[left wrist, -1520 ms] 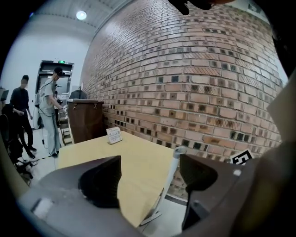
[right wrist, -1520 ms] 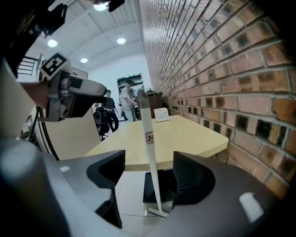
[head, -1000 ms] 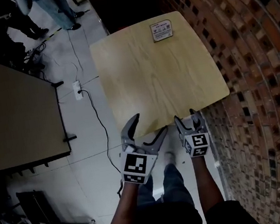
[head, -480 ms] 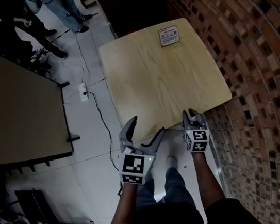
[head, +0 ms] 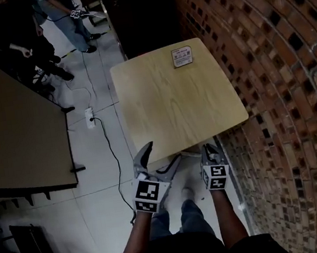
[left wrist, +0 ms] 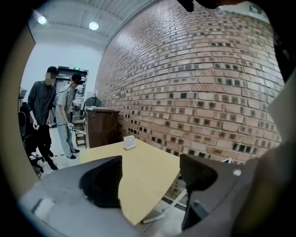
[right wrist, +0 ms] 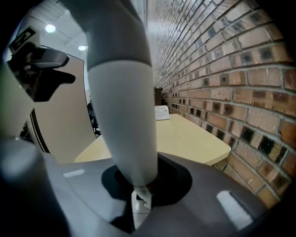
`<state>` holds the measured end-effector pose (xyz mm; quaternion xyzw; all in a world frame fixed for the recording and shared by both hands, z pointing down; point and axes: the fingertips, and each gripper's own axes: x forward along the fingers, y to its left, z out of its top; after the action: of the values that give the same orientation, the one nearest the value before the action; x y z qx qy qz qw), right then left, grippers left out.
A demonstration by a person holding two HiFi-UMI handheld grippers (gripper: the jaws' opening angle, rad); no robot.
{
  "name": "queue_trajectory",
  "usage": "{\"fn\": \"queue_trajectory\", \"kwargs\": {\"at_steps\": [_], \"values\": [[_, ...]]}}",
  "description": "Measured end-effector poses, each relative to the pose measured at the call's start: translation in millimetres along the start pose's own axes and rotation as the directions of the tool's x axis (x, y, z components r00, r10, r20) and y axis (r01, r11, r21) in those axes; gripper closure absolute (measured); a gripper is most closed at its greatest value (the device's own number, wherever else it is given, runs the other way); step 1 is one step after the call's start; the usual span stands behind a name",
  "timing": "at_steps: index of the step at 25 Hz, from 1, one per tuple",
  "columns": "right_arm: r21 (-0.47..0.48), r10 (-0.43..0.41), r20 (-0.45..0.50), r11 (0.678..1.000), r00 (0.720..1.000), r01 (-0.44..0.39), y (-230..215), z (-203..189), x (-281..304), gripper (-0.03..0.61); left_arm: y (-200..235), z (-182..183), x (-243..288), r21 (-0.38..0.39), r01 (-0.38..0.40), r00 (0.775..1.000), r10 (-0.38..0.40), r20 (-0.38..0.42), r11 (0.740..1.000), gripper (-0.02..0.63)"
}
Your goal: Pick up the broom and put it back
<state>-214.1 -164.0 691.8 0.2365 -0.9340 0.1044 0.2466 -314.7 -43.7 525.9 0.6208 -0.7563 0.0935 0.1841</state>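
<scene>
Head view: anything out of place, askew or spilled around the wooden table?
Nothing is spilled or damaged. The table bears only a small card near its far corner. A power strip lies on the floor beside it, its cable trailing. No broom shows.

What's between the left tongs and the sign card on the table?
Only bare tabletop, from the left tongs to the sign card; head view shows it.
</scene>
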Motion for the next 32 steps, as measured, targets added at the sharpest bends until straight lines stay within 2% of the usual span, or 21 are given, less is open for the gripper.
{"fn": "queue_trajectory", "kwargs": {"at_steps": [5,9,15,20,24,27,32], "values": [[-0.065,0.029,0.055,0.998,0.998,-0.025,23.1,33.3,-42.1,0.534,-5.6,15.9,-17.8,0.014,-0.004,0.999,0.003,0.045,1.000,0.215],[-0.125,0.041,0.144,0.992,0.989,-0.022,41.6,83.1,-79.2,0.535,-3.6,35.2,-37.8,0.022,-0.027,0.995,0.025,0.094,0.999,0.215],[-0.143,0.078,0.255,0.989,0.964,-0.042,81.3,160.6,-131.5,0.535,7.9,69.5,-83.1,0.027,-0.093,0.983,0.087,0.160,0.995,0.229],[-0.152,0.113,0.318,0.986,0.941,-0.067,106.0,207.3,-161.1,0.537,17.8,105.0,-121.5,0.040,-0.153,0.957,0.138,0.255,0.987,0.231],[-0.151,0.148,0.380,0.984,0.913,-0.096,123.2,239.9,-187.0,0.537,22.6,126.2,-150.5,0.041,-0.197,0.931,0.173,0.323,0.980,0.235],[-0.159,0.174,0.435,0.981,0.884,-0.115,135.2,266.6,-203.2,0.537,22.9,145.6,-168.5,0.018,-0.224,0.902,0.200,0.382,0.974,0.235],[-0.191,0.212,0.521,0.973,0.827,-0.129,158.3,306.2,-226.9,0.537,23.7,162.6,-190.8,0.020,-0.252,0.876,0.219,0.430,0.967,0.237]]}}
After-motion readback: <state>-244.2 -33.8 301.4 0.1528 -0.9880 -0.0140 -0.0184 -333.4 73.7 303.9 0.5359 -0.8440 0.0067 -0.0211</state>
